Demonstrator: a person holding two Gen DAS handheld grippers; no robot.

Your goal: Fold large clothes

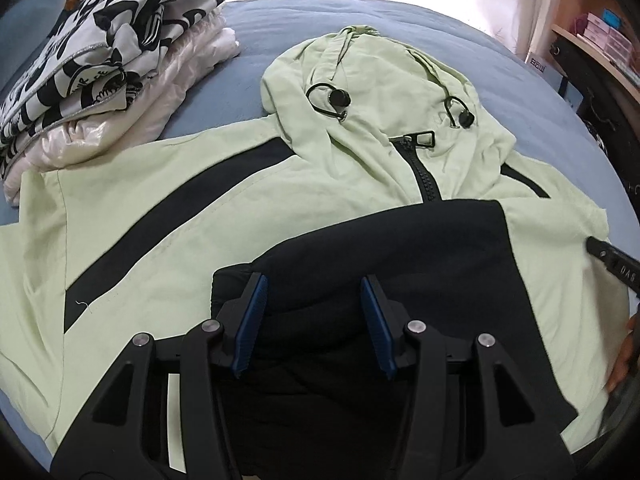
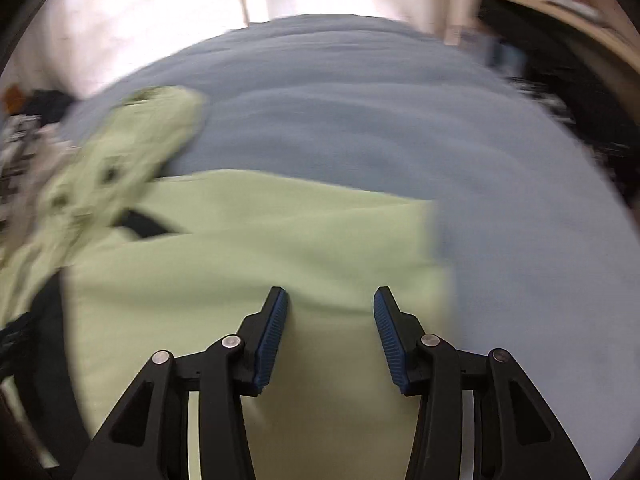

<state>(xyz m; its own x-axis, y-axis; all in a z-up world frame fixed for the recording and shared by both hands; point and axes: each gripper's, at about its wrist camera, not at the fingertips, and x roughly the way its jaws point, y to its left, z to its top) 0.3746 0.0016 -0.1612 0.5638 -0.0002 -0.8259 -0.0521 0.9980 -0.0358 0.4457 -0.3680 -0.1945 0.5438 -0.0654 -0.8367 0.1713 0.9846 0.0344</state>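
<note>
A light green hooded jacket point(image 1: 168, 216) with black stripes lies zipped up on the blue bed point(image 1: 400, 20), hood point(image 1: 372, 92) toward the far side. A black part of it point(image 1: 420, 264) lies over the middle. My left gripper point(image 1: 314, 282) hangs open just above that black part, with nothing pinched between the blue pads point(image 1: 252, 320). In the blurred right wrist view my right gripper point(image 2: 330, 292) stands open over the plain green cloth point(image 2: 240, 248) near the jacket's right edge. One right fingertip point(image 1: 612, 264) and a hand point(image 1: 624, 360) show at the left view's right border.
A stack of folded clothes point(image 1: 100, 60), black-and-white print over shiny white, sits at the bed's far left, touching the jacket's sleeve. A wooden shelf point(image 1: 600, 40) stands at the right. Bare blue bedding point(image 2: 400, 120) spreads beyond and to the right of the jacket.
</note>
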